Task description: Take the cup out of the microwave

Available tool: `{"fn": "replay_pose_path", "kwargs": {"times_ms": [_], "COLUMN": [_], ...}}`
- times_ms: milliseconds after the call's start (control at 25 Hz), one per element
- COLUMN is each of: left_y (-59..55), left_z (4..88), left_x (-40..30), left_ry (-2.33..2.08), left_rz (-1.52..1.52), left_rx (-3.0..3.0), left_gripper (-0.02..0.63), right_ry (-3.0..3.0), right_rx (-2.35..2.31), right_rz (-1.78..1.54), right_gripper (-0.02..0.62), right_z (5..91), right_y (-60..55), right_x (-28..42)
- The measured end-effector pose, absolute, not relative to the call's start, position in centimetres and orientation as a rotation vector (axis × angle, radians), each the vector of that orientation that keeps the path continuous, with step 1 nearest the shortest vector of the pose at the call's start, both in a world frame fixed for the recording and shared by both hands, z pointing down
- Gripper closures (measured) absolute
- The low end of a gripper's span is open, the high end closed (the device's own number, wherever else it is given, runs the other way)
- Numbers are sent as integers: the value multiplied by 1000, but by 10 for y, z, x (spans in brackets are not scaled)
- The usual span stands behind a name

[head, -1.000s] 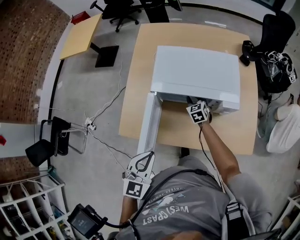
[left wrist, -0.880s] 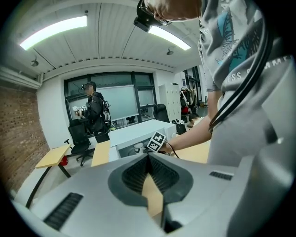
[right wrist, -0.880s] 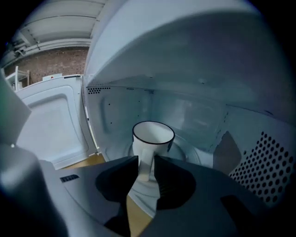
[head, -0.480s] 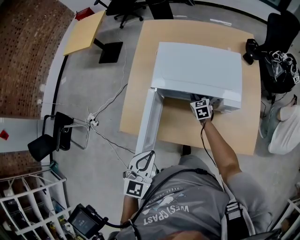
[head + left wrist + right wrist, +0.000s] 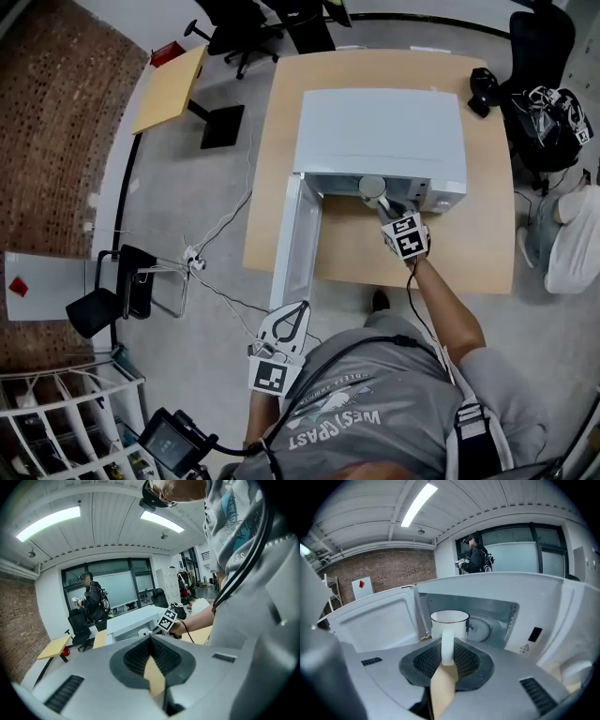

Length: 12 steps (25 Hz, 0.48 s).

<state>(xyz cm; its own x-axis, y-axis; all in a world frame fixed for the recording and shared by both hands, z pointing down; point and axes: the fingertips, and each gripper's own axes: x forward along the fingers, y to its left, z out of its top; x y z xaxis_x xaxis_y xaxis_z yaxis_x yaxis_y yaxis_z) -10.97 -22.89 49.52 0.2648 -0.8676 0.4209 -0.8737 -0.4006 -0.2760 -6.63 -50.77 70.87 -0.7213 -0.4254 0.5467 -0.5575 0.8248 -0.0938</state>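
Gripping cup [image 5: 450, 619] at microwave [image 5: 380, 127] mouth, just closed: right hand-held gripper [image 5: 448, 654] | left hand-held gripper [image 5: 151, 654]: jaws together

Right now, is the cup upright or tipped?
Upright: the cup shows its rim level on top; the right gripper, jaws just closed on its handle, holds it before the open microwave.

One cup [image 5: 372, 188], one microwave [image 5: 380, 131], two grippers [image 5: 298, 309] [image 5: 387, 208], two tables [image 5: 487, 234] [image 5: 173, 80]

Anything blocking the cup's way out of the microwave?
Nothing visible: the door stands wide open to the left, and the cup, gripped by its handle in the right hand-held gripper, is at the opening's edge.
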Motion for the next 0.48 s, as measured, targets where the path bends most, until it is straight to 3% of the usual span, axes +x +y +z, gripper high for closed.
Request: {"fn": "replay_pose_path", "kwargs": {"times_ms": [120,280,480], "left_y": [-221,-210,-184], "left_z": [480,468,460], "left_x": [-107,-108,-114], "left_ry": [-1735,-1794,-1766], "left_rz": [750,443,397], "left_rx": [2547,2499,2551], "left_gripper": [563,563,563], "right_ry": [-2512,-2550,-2610], "right_rx": [719,734,785], "right_rz": [337,303,239], "right_gripper": [520,520,520], "right_z": [686,648,588], "right_y": [-483,-456,-417], "right_x": [-52,-31,-8]}}
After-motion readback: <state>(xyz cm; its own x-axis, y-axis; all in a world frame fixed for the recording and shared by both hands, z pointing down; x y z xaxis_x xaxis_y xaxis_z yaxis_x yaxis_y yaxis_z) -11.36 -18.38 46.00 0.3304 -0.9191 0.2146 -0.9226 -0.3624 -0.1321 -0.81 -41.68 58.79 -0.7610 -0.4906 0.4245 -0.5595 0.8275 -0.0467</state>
